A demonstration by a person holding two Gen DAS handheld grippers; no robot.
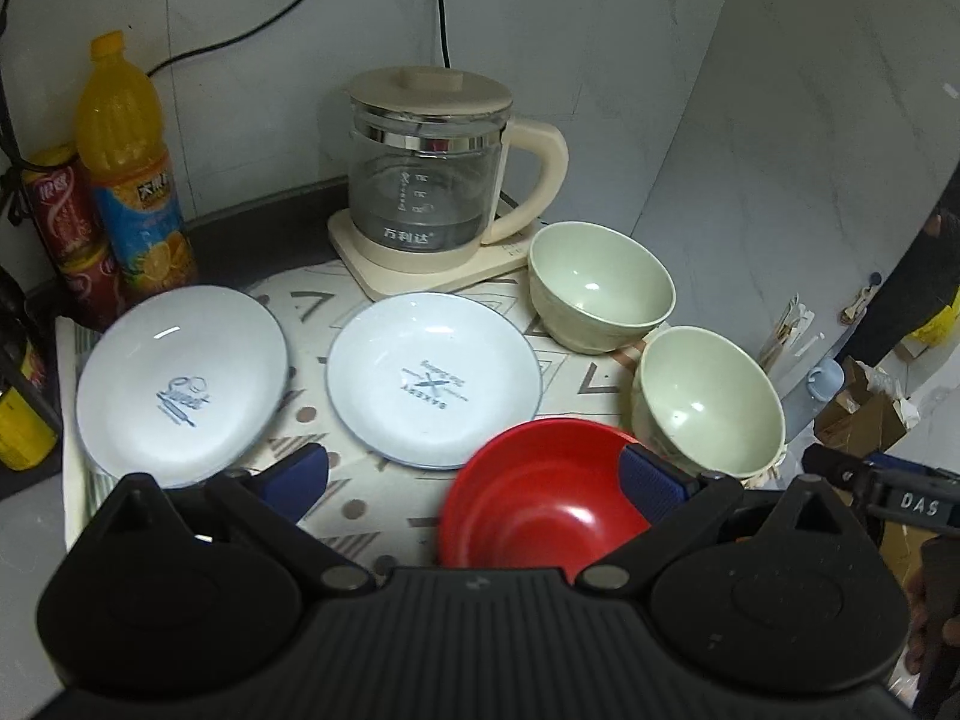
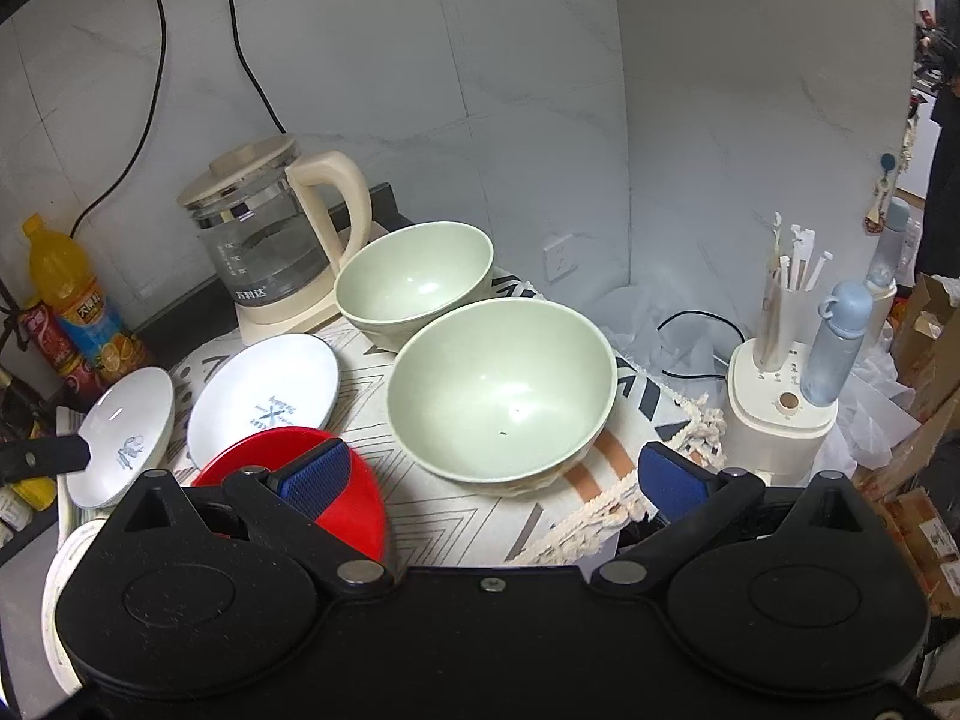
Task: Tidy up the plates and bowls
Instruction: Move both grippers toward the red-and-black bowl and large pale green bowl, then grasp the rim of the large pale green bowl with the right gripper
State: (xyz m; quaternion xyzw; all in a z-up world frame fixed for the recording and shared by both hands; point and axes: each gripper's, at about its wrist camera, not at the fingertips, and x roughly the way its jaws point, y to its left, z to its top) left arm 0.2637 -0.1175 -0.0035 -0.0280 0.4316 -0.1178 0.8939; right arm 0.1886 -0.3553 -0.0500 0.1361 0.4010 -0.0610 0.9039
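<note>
Both grippers wide open, left gripper [image 1: 480, 480] above red bowl [image 1: 540, 492], right gripper [image 2: 492, 474] near green bowl [image 2: 501, 378], "BAKERY" plate [image 1: 432, 378], "Sweet" plate [image 1: 180, 384], patterned mat [image 1: 336, 510], glass kettle [image 1: 426, 180]

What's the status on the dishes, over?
Left gripper open, right gripper open, both empty. Two white plates, two green bowls, red bowl unstacked on mat. Kettle behind.

kettle [image 1: 429, 168] at back by wall; bottle [image 1: 129, 162] + cans [image 1: 63, 204] far left. on mat [image 1: 336, 504]: 2 plates [image 1: 180, 384] left/mid, 2 bowls [image 1: 600, 288] right, 3rd bowl [image 1: 540, 492] in front.
</note>
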